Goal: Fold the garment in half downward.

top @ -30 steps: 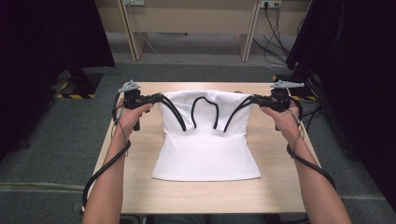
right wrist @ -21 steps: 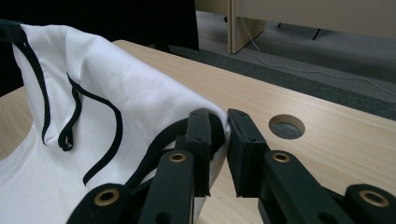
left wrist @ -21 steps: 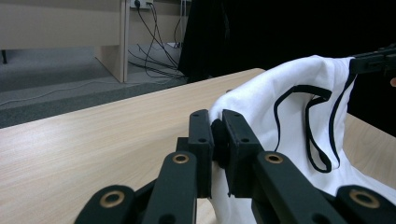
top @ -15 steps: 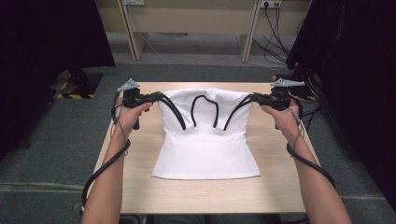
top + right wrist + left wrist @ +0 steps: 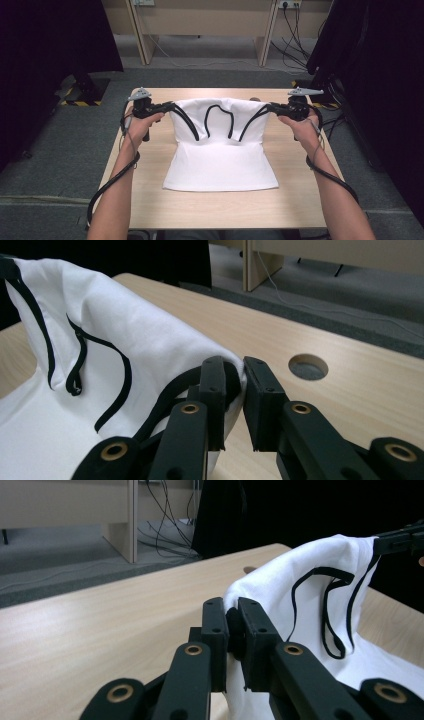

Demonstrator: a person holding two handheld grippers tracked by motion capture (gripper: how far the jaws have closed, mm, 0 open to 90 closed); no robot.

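Two grippers are in play, one at each far corner of a white garment (image 5: 220,160) with black trim — we read it as a sleeveless top. In the high view the left gripper (image 5: 167,106) sits at the garment's left upper corner and the right gripper (image 5: 270,107) at its right upper corner, each held in a hand (image 5: 142,122) coming up from the near edge. Both upper corners are raised off the counter (image 5: 150,200); the cloth sags between them, and the lower half lies flat on the wood, near the middle of the counter. In the left gripper view the jaws are clamped together on a fold of the white cloth (image 5: 280,595), with fabric pinched between the pads; the other gripper's tip (image 5: 400,537) shows at the far corner of the garment, touching it. In the right gripper view the jaws stand slightly apart at the tips, yet the cloth edge and a black trim strip (image 5: 170,392) pass between them — we log it as gripping the garment. A round hole (image 5: 308,366) in the counter lies just beyond the right gripper. Cables and desk legs stand on the grey floor (image 5: 210,55) behind.
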